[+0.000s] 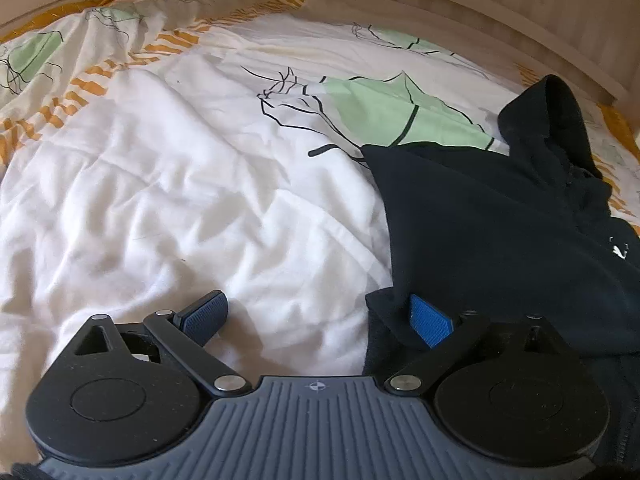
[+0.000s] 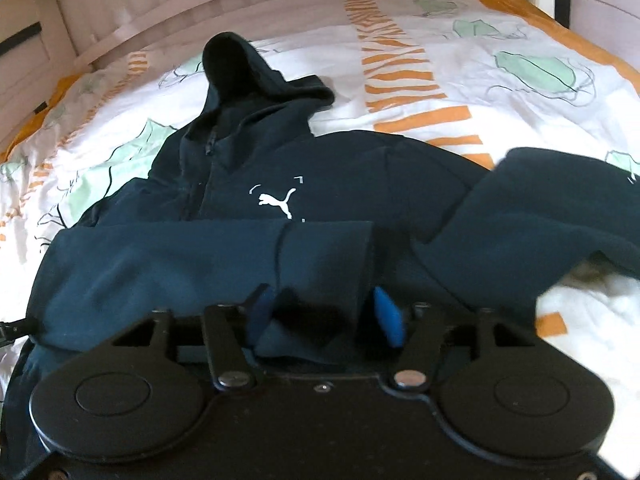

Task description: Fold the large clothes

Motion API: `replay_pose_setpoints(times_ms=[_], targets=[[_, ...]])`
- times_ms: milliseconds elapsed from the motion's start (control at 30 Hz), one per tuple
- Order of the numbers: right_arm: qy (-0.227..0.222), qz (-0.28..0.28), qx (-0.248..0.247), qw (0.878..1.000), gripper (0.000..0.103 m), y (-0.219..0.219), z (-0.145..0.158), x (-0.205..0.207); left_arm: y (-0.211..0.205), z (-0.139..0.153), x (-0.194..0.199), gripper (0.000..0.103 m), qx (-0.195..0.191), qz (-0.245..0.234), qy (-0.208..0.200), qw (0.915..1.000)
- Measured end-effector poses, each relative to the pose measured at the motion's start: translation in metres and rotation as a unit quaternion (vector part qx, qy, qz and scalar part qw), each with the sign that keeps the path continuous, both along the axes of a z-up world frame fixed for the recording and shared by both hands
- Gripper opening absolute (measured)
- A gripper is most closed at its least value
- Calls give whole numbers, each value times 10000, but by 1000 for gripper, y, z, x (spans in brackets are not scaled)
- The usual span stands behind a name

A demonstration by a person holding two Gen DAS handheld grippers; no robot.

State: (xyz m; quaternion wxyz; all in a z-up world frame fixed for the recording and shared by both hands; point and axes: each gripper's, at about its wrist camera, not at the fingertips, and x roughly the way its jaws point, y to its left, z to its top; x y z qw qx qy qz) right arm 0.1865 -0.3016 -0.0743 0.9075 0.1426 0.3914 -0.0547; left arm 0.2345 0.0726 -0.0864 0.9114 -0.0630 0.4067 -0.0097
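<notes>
Right wrist | hoodie (image 2: 248, 184) on bed (image 2: 500, 92), sleeve (image 2: 208, 256) across its chest | right claw (image 2: 324, 316) parted, cuff loose between | left claw (image 1: 320, 320) wide, empty | I'd risk dragging sleeve off.

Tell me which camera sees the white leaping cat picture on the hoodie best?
The right wrist view. The white cat logo sits near the middle there, whole and sharp on the dark hoodie. The left wrist view catches only a sliver of the logo at its right edge, too cut off to recognise.
</notes>
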Motion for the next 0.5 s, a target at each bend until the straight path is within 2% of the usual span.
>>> replay_pose_setpoints(times_ms=[167,333,433,500], targets=[[-175,-159,-57,9997,69,-3,4,-14,-3,-1,-1,100,92,26,-46,9999],[151,-121,-142,9997,71,-4,-14,-10,-5,-1,1,101,170,34,-60,9998],[111,-62,-256,9996,73,0,-13,-11,-6,8,-4,97,130,95,-122,9998],[88,-86,-130,9998,74,-2,-9,-14,-11,19,-11,97,180,43,-291,9994]])
